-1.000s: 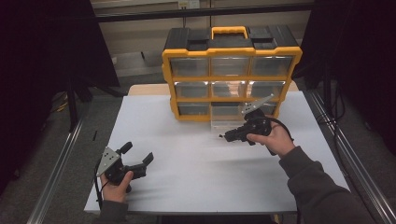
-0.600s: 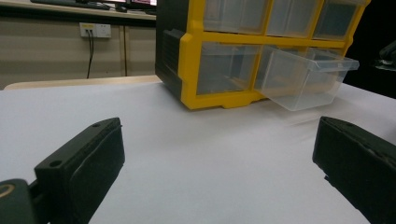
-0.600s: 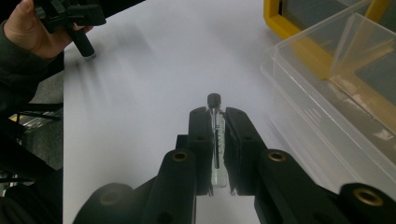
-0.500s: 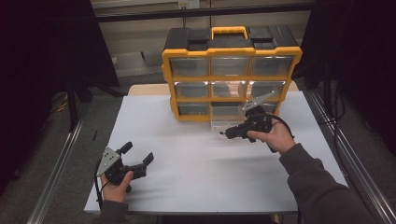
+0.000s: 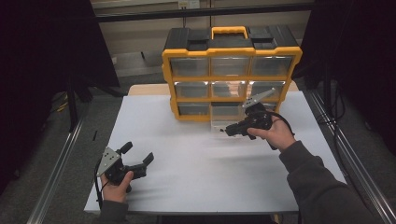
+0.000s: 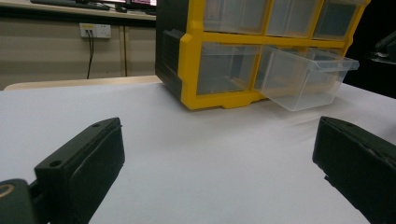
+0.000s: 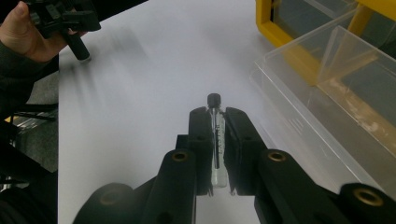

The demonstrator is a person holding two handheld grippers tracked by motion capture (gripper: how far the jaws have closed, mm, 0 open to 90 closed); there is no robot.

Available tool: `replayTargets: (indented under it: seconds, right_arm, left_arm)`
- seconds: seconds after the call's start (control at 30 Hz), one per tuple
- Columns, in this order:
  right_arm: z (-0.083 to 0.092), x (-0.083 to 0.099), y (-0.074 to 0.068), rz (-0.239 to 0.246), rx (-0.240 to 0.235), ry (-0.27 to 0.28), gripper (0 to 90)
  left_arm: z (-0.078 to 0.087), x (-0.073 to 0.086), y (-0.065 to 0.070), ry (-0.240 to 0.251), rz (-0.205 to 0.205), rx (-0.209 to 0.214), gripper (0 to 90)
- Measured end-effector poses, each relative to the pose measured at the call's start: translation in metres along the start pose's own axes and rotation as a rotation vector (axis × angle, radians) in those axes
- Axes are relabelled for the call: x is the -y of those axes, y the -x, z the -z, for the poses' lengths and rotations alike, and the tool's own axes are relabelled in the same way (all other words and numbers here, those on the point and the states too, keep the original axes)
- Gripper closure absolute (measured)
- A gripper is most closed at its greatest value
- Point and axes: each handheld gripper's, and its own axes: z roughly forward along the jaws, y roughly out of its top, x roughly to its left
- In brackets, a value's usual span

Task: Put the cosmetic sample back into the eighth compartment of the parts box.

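Observation:
A yellow and black drawer cabinet (image 5: 229,70) stands at the back of the white table (image 5: 196,158). Its bottom middle clear drawer (image 5: 224,120) (image 6: 306,77) (image 7: 336,79) is pulled out. My right gripper (image 5: 229,130) (image 7: 217,116) hovers just in front of that drawer, shut on a small clear vial with a black cap (image 7: 215,135), which lies lengthwise between the pads with the cap sticking out past the tips. My left gripper (image 5: 137,154) (image 6: 215,158) rests low at the table's front left, its jaws wide open with nothing between them.
The other drawers of the cabinet are shut. A metal rail (image 5: 56,168) runs along the table's left side and another (image 5: 350,154) along the right. Dark curtains flank the table. A wall socket (image 6: 95,30) shows behind the table.
My right gripper has shifted slightly left and toward the front with the vial. The left gripper has kept still.

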Motion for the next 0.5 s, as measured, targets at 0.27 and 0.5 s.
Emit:
replayTargets:
  seconds: [0.27, 0.5]
  right_arm:
    - [0.0002, -0.0013, 0.0008, 0.002, 0.004, -0.003, 81.5]
    - [0.0016, -0.0033, 0.0025, 0.002, 0.009, -0.001, 81.5]
  left_arm:
    - [0.0021, -0.0006, -0.0022, -0.015, -0.019, 0.001, 2.2]
    - [0.0016, -0.0006, -0.0016, -0.013, -0.014, -0.002, 2.1]
